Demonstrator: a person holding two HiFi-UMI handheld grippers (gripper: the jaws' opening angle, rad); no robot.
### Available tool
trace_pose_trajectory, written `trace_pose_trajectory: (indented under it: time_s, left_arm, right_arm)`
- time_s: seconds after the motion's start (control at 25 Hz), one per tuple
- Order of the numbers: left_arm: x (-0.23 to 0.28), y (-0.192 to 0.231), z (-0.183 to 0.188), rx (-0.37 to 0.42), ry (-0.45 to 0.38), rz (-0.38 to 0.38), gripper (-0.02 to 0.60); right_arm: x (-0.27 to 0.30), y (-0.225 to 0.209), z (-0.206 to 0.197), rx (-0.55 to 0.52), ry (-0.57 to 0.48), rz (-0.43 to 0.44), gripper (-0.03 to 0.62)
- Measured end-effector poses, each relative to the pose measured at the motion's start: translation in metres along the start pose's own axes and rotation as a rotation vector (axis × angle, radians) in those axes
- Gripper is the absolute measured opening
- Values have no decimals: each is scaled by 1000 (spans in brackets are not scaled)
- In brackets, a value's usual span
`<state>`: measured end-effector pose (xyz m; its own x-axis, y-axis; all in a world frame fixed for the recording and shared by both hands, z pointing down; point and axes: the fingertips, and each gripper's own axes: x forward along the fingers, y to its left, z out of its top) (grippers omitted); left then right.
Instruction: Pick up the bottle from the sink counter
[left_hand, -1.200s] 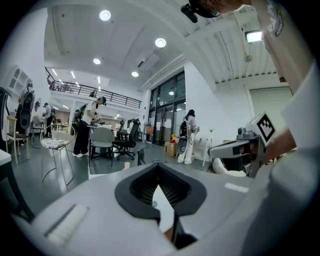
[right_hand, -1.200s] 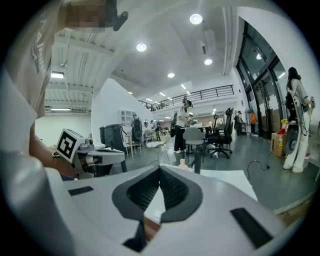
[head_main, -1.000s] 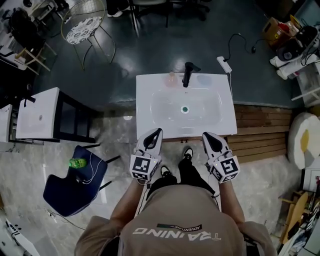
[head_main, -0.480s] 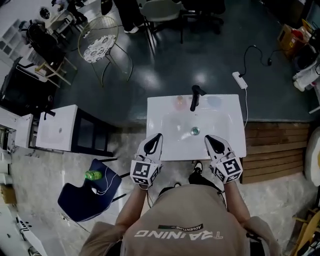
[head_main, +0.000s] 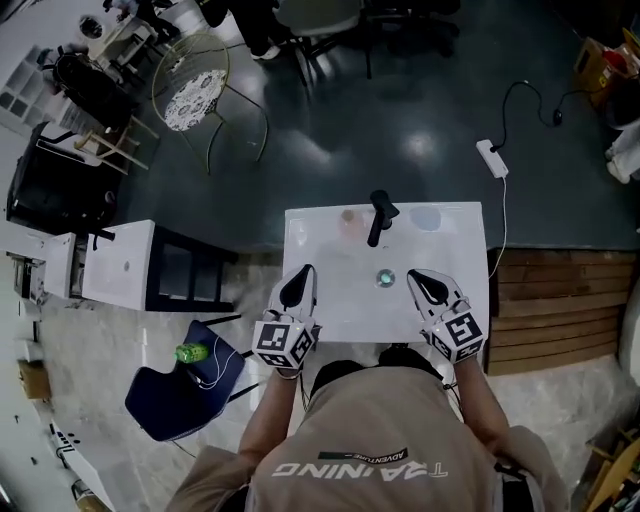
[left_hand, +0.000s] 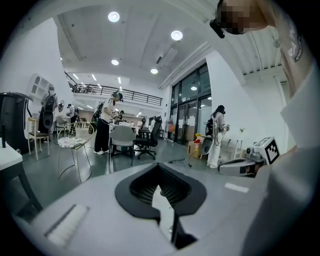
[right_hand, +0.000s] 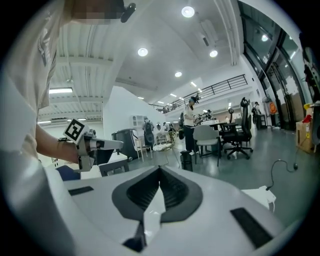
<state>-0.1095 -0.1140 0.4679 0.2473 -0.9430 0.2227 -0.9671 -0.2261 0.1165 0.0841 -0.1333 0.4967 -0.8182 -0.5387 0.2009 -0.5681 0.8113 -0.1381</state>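
A white sink counter (head_main: 320, 312) with a black faucet (head_main: 377, 217) lies straight ahead in the head view. A small pale pink bottle (head_main: 349, 217) stands at the counter's back, just left of the faucet. A pale blue round thing (head_main: 425, 217) lies right of the faucet. My left gripper (head_main: 300, 275) hovers over the counter's front left part, shut and empty. Over the front right part hovers my right gripper (head_main: 418, 278), shut too, holding nothing. The bottle is well beyond both tips. In the right gripper view the faucet (right_hand: 186, 161) shows past the shut gripper (right_hand: 160, 169).
A blue chair (head_main: 175, 390) with a green bottle (head_main: 190, 352) on it stands at the left, beside a white cabinet (head_main: 120, 265). Wooden decking (head_main: 550, 300) lies to the right. A power strip (head_main: 493, 158) and a wire chair (head_main: 195, 90) are on the dark floor beyond.
Both grippers have moved forward, from short of the counter's front edge to over its front part. They stay shut. The sink counter now lies closer under the head view.
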Motion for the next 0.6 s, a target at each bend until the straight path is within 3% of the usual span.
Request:
trace_pose_trajectory:
  time_s: [0.2,0.4,0.48,0.6]
  left_arm:
    - [21,5,1,0,11,5,8]
    - [31,18,-6,-14,20,-39,8]
    - [39,23,-8,20,20,-73,8]
    - [49,27,-13,142,25,-125,8]
  right_arm:
    - [19,-9,-6,31,33,32,8]
    - [34,-1,-5,7,51,67,8]
    - [41,-1,0,-13,48,42,8]
    - [49,2,10,0,36,-33,8]
